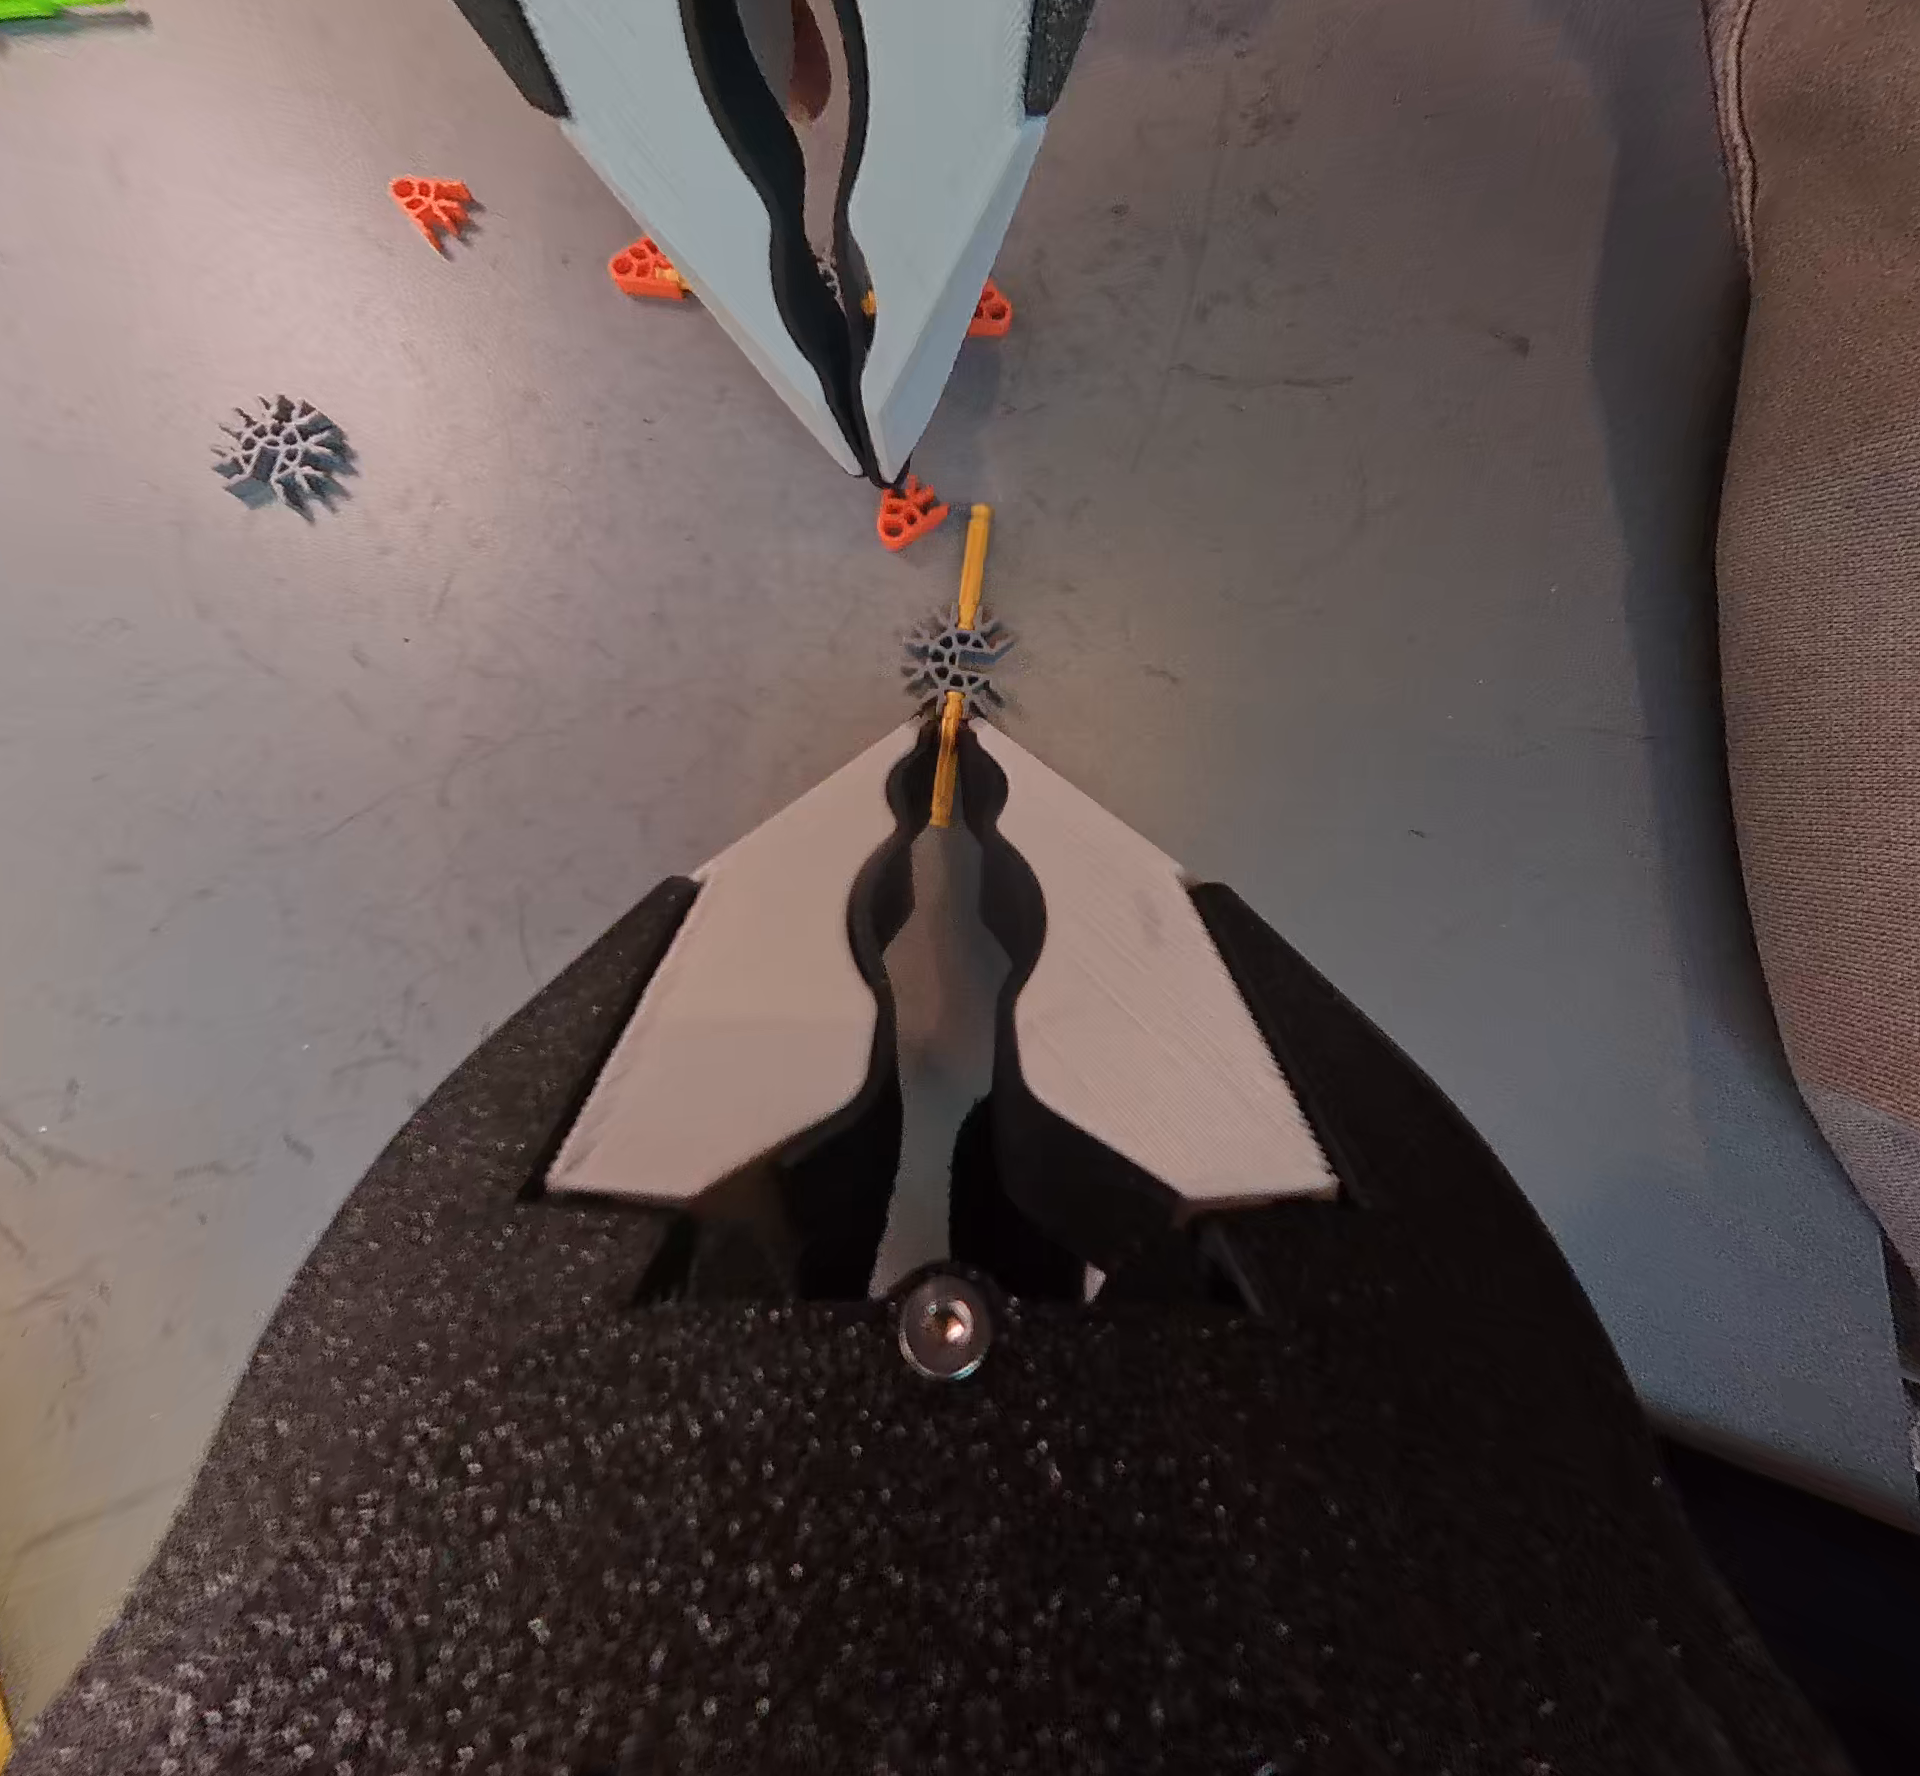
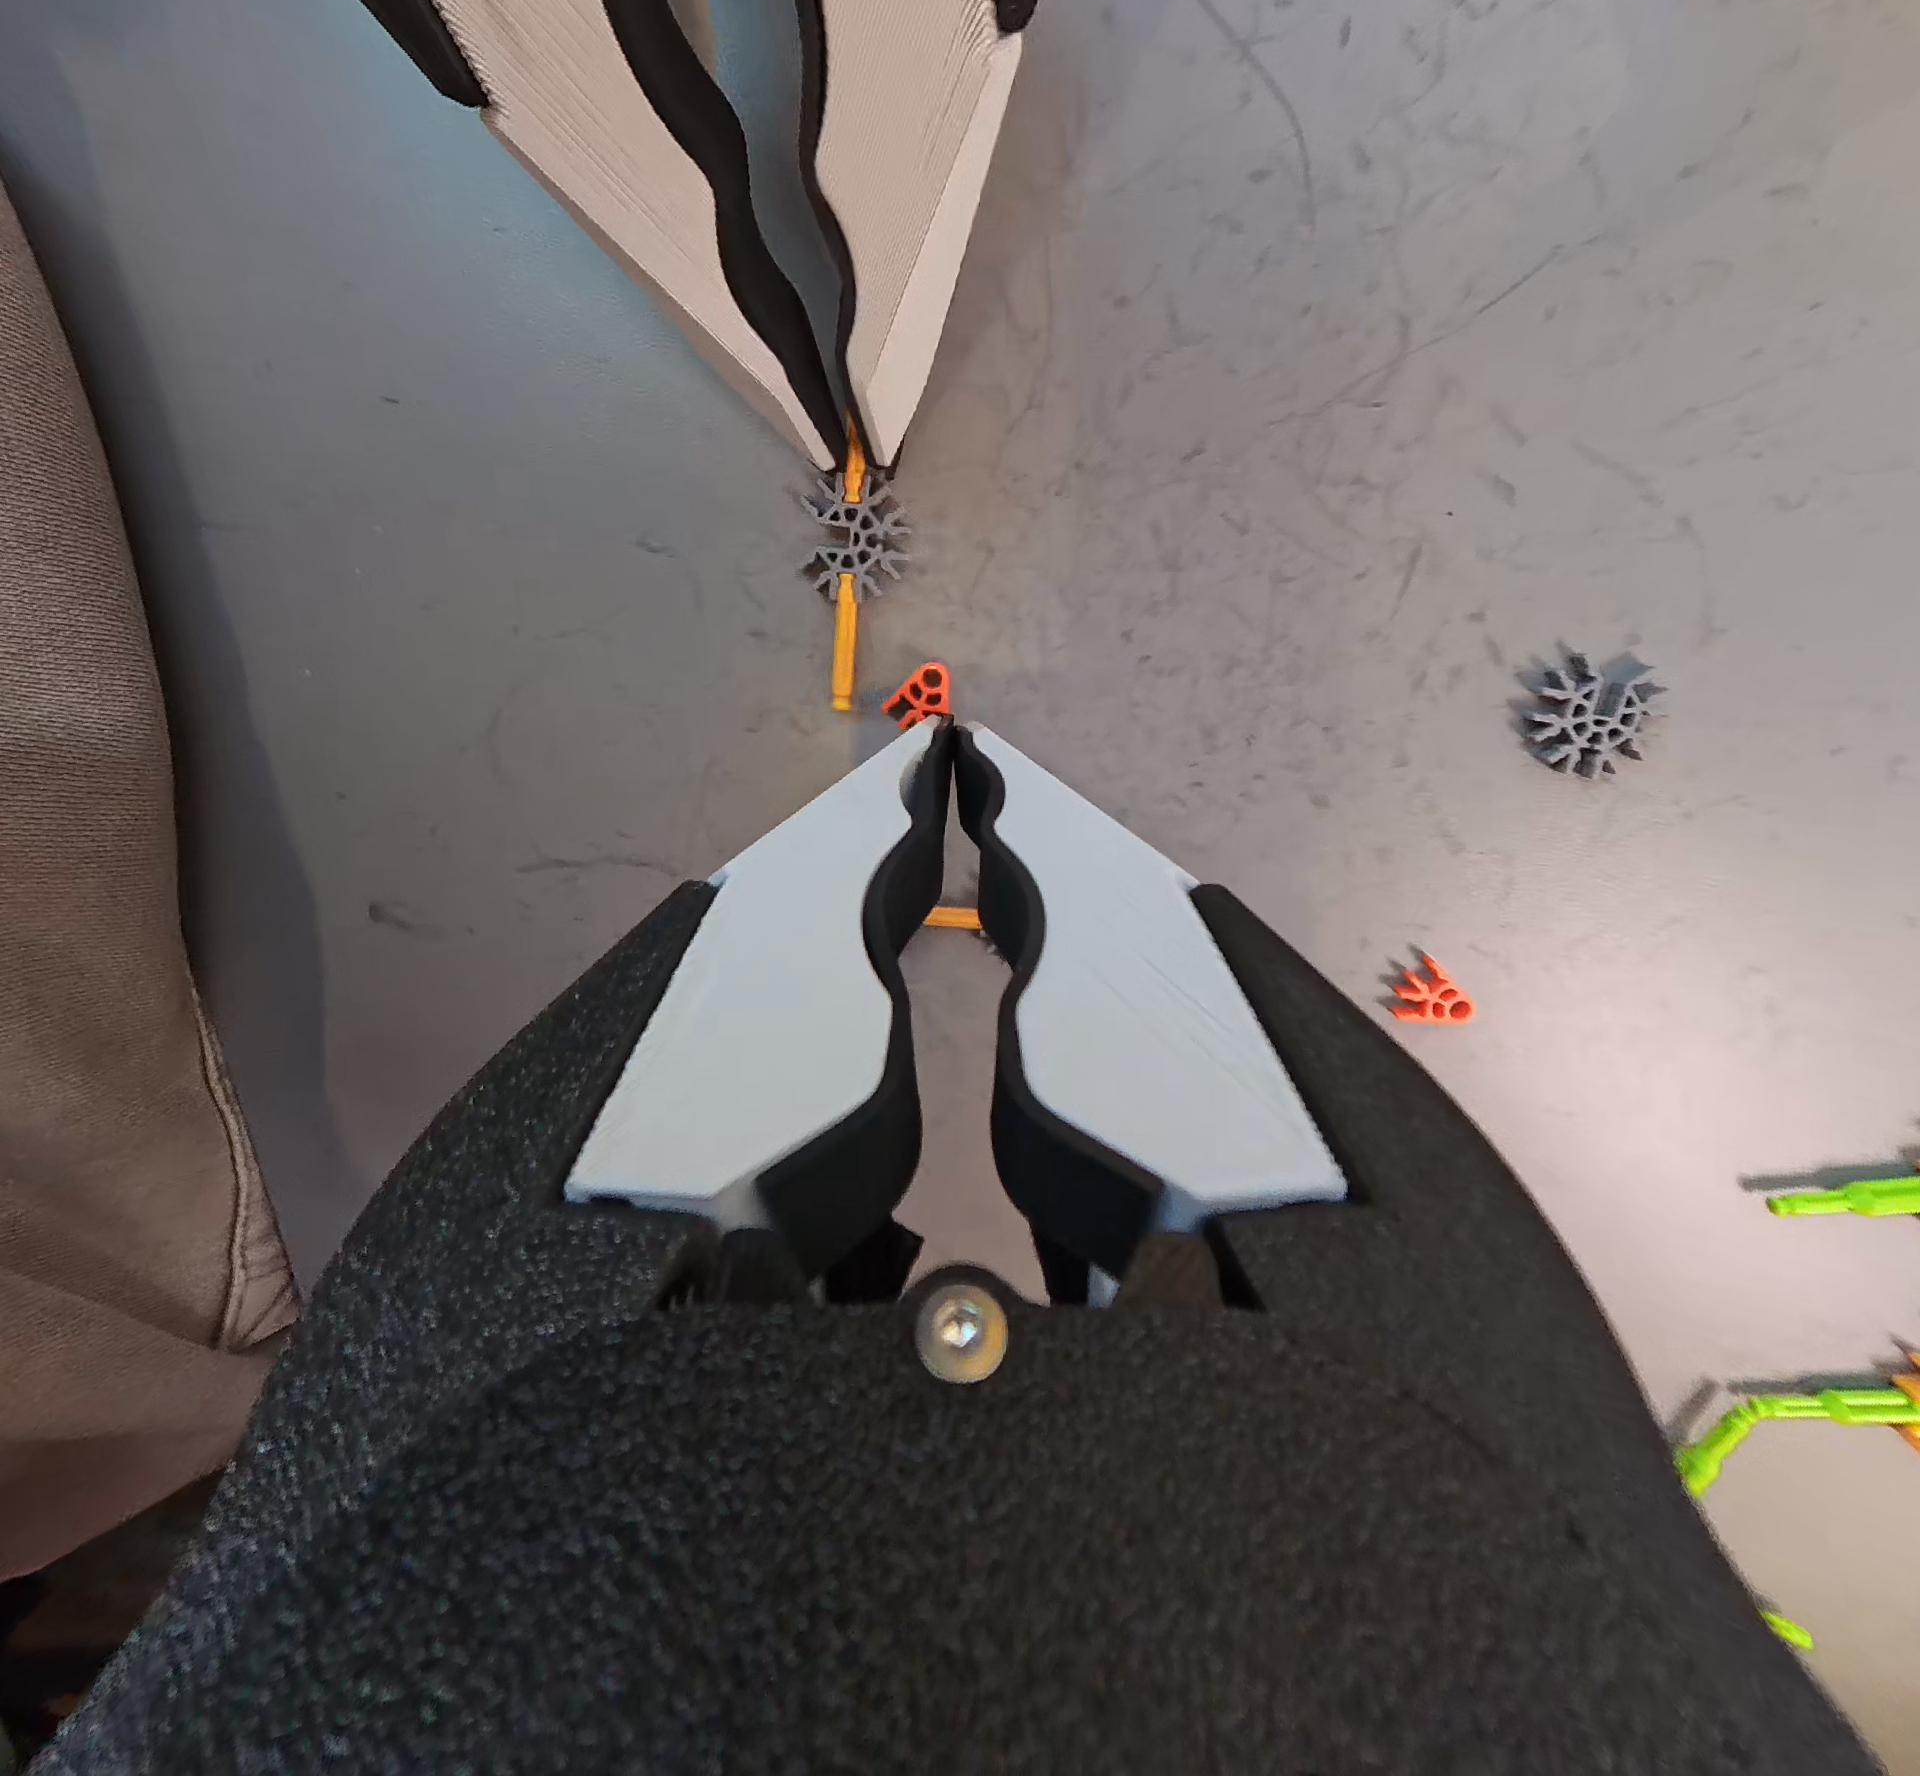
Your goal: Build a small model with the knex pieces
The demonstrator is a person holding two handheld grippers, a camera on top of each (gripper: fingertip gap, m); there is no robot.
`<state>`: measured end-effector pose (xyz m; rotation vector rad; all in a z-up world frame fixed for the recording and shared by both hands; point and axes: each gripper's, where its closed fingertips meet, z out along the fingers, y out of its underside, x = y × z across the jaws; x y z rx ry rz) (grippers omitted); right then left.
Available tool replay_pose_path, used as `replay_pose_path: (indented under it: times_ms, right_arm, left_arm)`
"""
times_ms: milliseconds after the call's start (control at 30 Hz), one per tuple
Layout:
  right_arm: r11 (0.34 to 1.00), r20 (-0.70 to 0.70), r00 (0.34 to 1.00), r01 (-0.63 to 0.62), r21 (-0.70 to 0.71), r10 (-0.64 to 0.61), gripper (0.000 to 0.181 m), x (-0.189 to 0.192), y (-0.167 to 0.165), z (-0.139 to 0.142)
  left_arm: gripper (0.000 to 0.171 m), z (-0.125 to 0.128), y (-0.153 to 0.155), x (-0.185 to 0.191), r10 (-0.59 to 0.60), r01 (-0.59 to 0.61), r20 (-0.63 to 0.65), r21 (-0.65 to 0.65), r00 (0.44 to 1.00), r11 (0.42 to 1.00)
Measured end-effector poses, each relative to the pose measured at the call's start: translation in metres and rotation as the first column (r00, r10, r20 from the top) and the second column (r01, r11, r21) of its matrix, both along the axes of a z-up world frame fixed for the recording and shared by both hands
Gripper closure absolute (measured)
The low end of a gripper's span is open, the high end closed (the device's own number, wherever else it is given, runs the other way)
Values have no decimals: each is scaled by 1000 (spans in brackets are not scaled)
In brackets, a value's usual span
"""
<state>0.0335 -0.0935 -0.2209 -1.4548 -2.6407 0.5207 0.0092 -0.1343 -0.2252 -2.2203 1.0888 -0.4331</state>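
My left gripper [image 1: 945, 731] is shut on a short yellow rod [image 1: 943, 781] plugged into a grey snowflake-shaped connector [image 1: 958, 666]. A second yellow rod [image 1: 975, 563] sticks out of the connector's far side. My right gripper [image 2: 948, 727] is shut on the edge of a small orange connector [image 2: 920, 692], held just beside the free end of that second rod [image 2: 844, 656]. The two grippers face each other tip to tip over the grey table. The grey connector [image 2: 857, 537] and the left gripper [image 2: 852, 464] show at the top of the right wrist view.
A loose grey connector [image 1: 278, 453] and an orange connector [image 1: 431, 204] lie to the left. More orange pieces [image 1: 644, 266] lie under the right gripper. Green rods [image 2: 1849, 1196] lie at the table's side. A grey-brown fabric cushion [image 1: 1829, 583] borders the table. The left gripper's tips are roughly 6 cm from the right gripper's.
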Motion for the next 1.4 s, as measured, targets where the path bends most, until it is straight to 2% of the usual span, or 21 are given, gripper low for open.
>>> replay_pose_path:
  times_ms: [67,167,300,400,533,733,867,967,1067,1233,1400]
  right_arm:
    - [1000,-5,1000,-4,-5,4,181,1,-1,1]
    - [995,-46,994,-99,-18,98,179,4,-5,9]
    - [995,-47,994,-99,-23,97,159,6,-3,5]
    - [989,-105,984,-146,-18,143,159,3,-7,2]
    - [990,-85,988,-134,-33,131,159,7,-8,-3]
    - [972,-105,974,-213,-96,203,160,27,-34,1]
    - [977,-159,970,-199,-74,186,160,19,-22,8]
    - [965,-214,944,-262,-25,251,154,9,-16,7]
    - [946,-207,928,-322,-35,309,144,4,-19,2]
    - [936,-162,930,-345,-72,330,151,10,-20,-3]
    - [946,-176,935,-320,-44,308,160,16,-17,-2]
  left_arm:
    - [167,0,0,0,4,-4,1,1,1000,1000]
    - [167,0,0,0,7,-7,2,3,1000,1000]
    - [167,0,0,-1,7,-7,-2,6,1000,1000]
    - [167,0,-1,-2,11,-11,2,3,1000,1000]
    - [166,0,-3,-4,26,-26,21,-15,999,1000]
    - [161,0,-11,-8,17,-16,27,-28,999,999]
    - [161,1,-13,-14,25,-24,23,-32,999,999]
    - [161,1,-15,-18,34,-33,20,-36,999,999]
    - [161,2,-15,-20,51,-50,20,-24,999,998]
    - [161,3,-12,-16,63,-63,25,9,998,998]
    - [162,1,-12,-11,46,-46,11,15,999,999]
